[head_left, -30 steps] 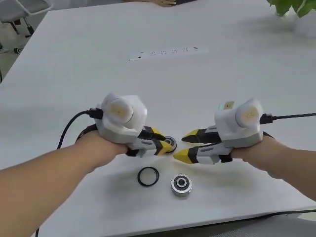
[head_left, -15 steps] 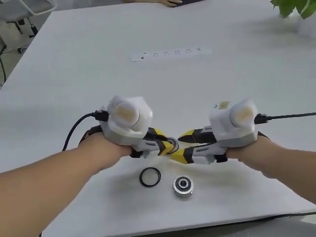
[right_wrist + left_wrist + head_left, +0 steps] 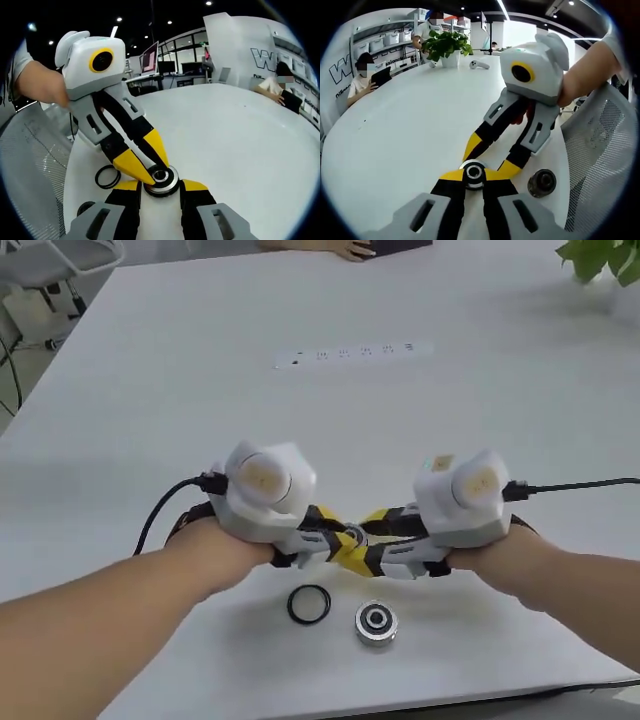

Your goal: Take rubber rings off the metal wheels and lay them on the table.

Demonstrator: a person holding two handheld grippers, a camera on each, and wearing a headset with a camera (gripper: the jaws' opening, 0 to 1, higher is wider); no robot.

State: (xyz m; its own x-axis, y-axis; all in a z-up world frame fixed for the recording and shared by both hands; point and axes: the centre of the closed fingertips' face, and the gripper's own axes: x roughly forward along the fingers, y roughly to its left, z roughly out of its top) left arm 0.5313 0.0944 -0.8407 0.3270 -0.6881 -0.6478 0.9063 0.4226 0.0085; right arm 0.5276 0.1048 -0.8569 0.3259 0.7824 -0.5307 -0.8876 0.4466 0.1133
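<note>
A small metal wheel (image 3: 352, 534) with a black rubber ring on it is held above the table. My left gripper (image 3: 343, 538) is shut on it; the wheel (image 3: 473, 172) sits pinched at the jaw tips. My right gripper (image 3: 365, 543) faces it from the right and is open, its yellow fingers (image 3: 509, 169) standing on either side of the wheel (image 3: 161, 179). A loose rubber ring (image 3: 309, 604) lies flat on the table just below the grippers. A bare metal wheel (image 3: 376, 622) lies to the right of that ring.
The white table (image 3: 300, 430) runs far ahead, with a power strip (image 3: 345, 354) set in it. Its near edge is close behind the bare wheel. A plant (image 3: 600, 258) stands at the far right corner. People sit at the table's far end.
My right gripper has moved left until its open jaws straddle the wheel that my left gripper holds. The gap between the two grippers has closed. The ring and bare wheel have not moved.
</note>
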